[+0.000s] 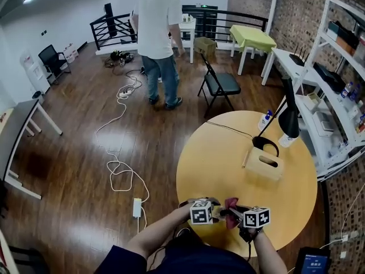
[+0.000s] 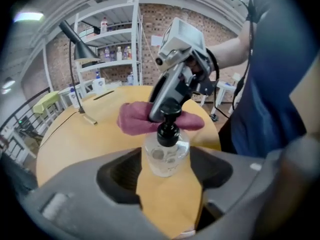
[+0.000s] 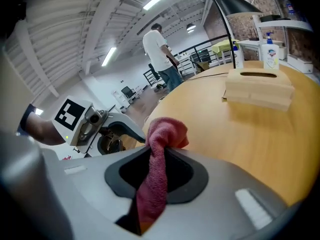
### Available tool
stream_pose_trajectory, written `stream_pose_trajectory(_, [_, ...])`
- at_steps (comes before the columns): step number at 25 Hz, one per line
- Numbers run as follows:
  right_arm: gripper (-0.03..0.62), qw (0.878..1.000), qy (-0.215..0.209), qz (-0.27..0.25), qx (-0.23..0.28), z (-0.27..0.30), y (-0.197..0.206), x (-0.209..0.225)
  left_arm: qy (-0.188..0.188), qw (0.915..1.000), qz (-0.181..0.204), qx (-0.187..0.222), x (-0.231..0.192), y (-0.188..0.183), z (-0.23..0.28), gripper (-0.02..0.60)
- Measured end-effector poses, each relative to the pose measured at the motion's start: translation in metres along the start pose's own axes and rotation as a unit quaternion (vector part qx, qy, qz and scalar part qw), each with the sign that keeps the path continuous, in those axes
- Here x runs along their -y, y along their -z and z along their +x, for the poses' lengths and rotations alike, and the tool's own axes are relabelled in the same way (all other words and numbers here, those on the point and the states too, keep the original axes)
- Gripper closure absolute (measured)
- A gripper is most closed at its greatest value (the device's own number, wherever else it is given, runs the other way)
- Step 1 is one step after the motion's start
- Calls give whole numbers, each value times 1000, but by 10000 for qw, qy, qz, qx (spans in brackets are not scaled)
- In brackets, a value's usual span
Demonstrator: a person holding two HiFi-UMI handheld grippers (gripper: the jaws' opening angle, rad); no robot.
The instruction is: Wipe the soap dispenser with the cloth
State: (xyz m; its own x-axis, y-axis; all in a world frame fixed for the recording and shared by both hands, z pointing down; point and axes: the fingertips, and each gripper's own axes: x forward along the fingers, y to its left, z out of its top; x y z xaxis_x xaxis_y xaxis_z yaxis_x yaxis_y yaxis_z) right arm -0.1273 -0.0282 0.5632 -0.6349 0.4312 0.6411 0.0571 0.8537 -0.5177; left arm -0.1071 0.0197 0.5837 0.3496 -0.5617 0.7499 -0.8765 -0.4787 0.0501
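Note:
A clear soap dispenser (image 2: 165, 156) with a black pump (image 2: 168, 132) sits between the jaw tips of my left gripper (image 2: 167, 163), which is shut on its body. My right gripper (image 3: 161, 149) is shut on a red cloth (image 3: 159, 156) that bunches up past its jaw tips. In the left gripper view, the right gripper (image 2: 164, 115) presses the cloth (image 2: 134, 119) against the pump from behind. In the head view, the left gripper (image 1: 218, 211) and the right gripper (image 1: 234, 213) meet over the near edge of the round table (image 1: 222, 153), with the cloth (image 1: 231, 204) between them.
A wooden tissue box (image 1: 263, 164) lies mid-table, with a black desk lamp (image 1: 288, 119) and a white bottle (image 1: 265, 120) beyond it. White shelves (image 1: 336, 84) stand at the right. A person (image 1: 159, 39) stands far back, near a folding chair (image 1: 219, 84). A cable (image 1: 120, 153) trails on the floor.

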Motion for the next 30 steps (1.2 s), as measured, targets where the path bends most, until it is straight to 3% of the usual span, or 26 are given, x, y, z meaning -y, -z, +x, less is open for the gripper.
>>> stream_pose_trajectory(3, [513,9998,103,167,49,-5,6,-2,-615,9966,-515,-165,-2,-1,-5,252])
stream_pose_trajectory(6, [513,9994,268,223,-13,-12,17,-5,-914,9901,-1059,-119,9,-5,0,282])
stream_pose_trajectory(8, [513,9994,293,157,-121,-14,22,-7,-851,9929,-820,-125,13,-5,4,288])
stream_pose_trajectory(12, [511,9997,181,98,-89,-8,7,2,-202,9995,66,-238,11,-4,5,293])
stream_pose_trajectory(15, [511,9997,183,137,-49,-3,0,-1,61,9989,242,-403,13,-5,3,287])
stream_pose_trajectory(17, [511,9996,266,98,-43,-4,2,-4,-134,9987,-76,-485,12,-2,-1,265])
stream_pose_trajectory(19, [512,9994,315,138,18,-4,3,-3,-589,9952,-627,-457,8,1,-5,247])
stream_pose_trajectory(21, [511,9991,337,231,116,-5,3,-1,-935,9882,-1172,-314,11,-2,-7,260])
stream_pose_trajectory(23, [511,9987,431,248,149,-6,5,0,-1070,9846,-1369,-212,16,-6,-5,287])
stream_pose_trajectory(25, [513,9983,549,156,111,-9,8,-3,-1011,9882,-1135,-198,14,-6,-2,301])
stream_pose_trajectory(28, [513,9985,534,124,-25,-18,20,-8,-578,9966,-537,-249,16,-6,0,304])
stream_pose_trajectory(30, [511,9987,419,280,-23,-21,25,-6,-353,9982,-395,-288,19,-7,1,304])
